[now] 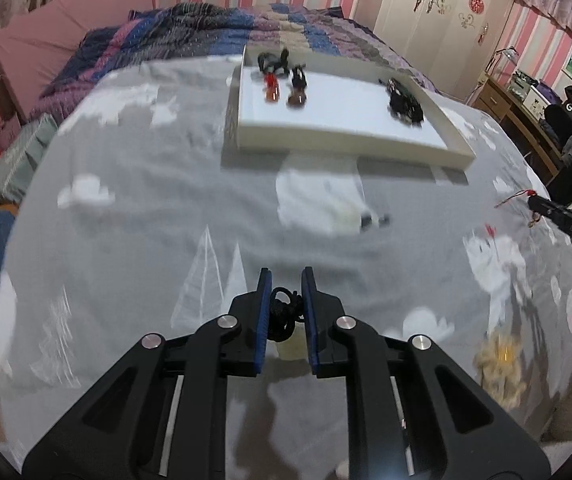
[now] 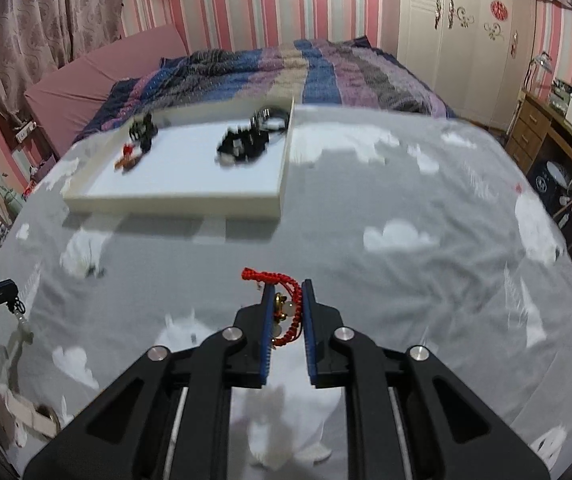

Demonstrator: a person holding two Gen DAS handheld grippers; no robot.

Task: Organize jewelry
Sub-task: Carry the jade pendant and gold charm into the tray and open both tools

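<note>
My left gripper (image 1: 286, 280) is shut on a knotted black cord (image 1: 284, 312) with a pale pendant hanging under it, held above the grey bedspread. My right gripper (image 2: 287, 286) is shut on a red braided bracelet (image 2: 286, 312) with gold and white beads; its red tail sticks out to the left. A white tray (image 1: 337, 140) lies farther up the bed, holding black cords (image 1: 274, 62), red-brown beads (image 1: 272, 90) and a black bracelet (image 1: 403, 104). The right gripper (image 1: 541, 206) shows at the right edge of the left wrist view. The left gripper (image 2: 2, 288) shows at the left edge of the right wrist view.
The grey bedspread (image 1: 146, 208) with white cloud prints covers the near bed, and a striped quilt (image 2: 286, 76) lies beyond the tray (image 2: 174, 200). A blurred yellowish item (image 1: 499, 364) lies near the right edge. A wooden desk (image 2: 557, 148) stands right of the bed.
</note>
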